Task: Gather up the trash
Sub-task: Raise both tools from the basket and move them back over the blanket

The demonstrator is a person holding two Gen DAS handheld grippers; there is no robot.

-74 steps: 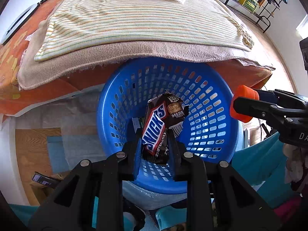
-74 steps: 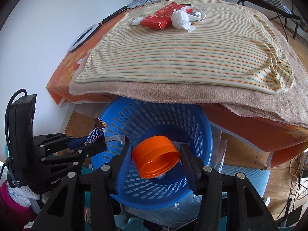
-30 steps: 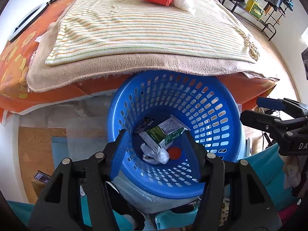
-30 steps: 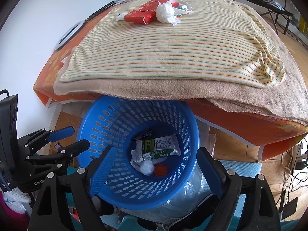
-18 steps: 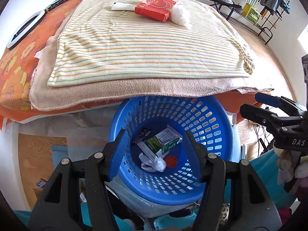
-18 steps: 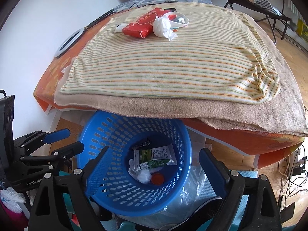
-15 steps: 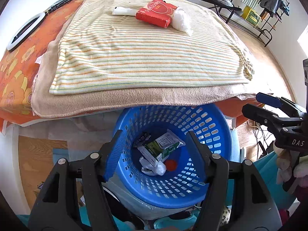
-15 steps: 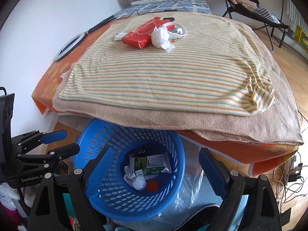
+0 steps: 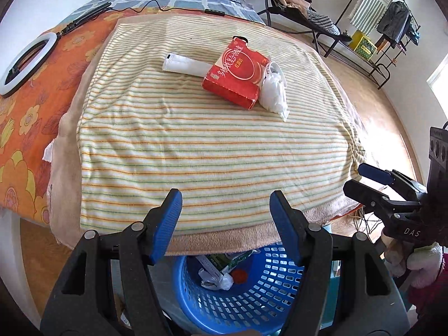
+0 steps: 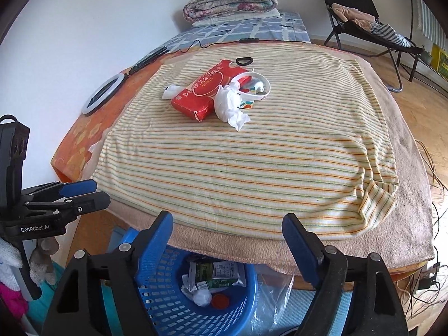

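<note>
A blue basket (image 9: pixel 252 302) stands on the floor under the bed's edge, holding a green-white wrapper (image 10: pixel 221 277), a crumpled tissue and an orange cap (image 10: pixel 219 301). On the striped blanket (image 9: pixel 196 154) lie a red box (image 9: pixel 238 75), a crumpled white tissue (image 9: pixel 274 95) and a white tube (image 9: pixel 184 65). A white cup (image 10: pixel 253 86) lies beside the box. My left gripper (image 9: pixel 224 204) is open over the blanket's near edge, empty. My right gripper (image 10: pixel 227 224) is also empty, with its jaws closing.
A ring light (image 9: pixel 22 64) and a cable lie on the orange sheet at the left. A folded quilt (image 10: pixel 232 0) sits at the bed's far end. A folding chair (image 10: pixel 364 14) and a clothes rack (image 9: pixel 392 28) stand on the wooden floor beyond.
The snack wrapper and the orange cap were let go into the basket. Both grippers then rose and tilted up, so the bed top now fills both views and the basket sits low.
</note>
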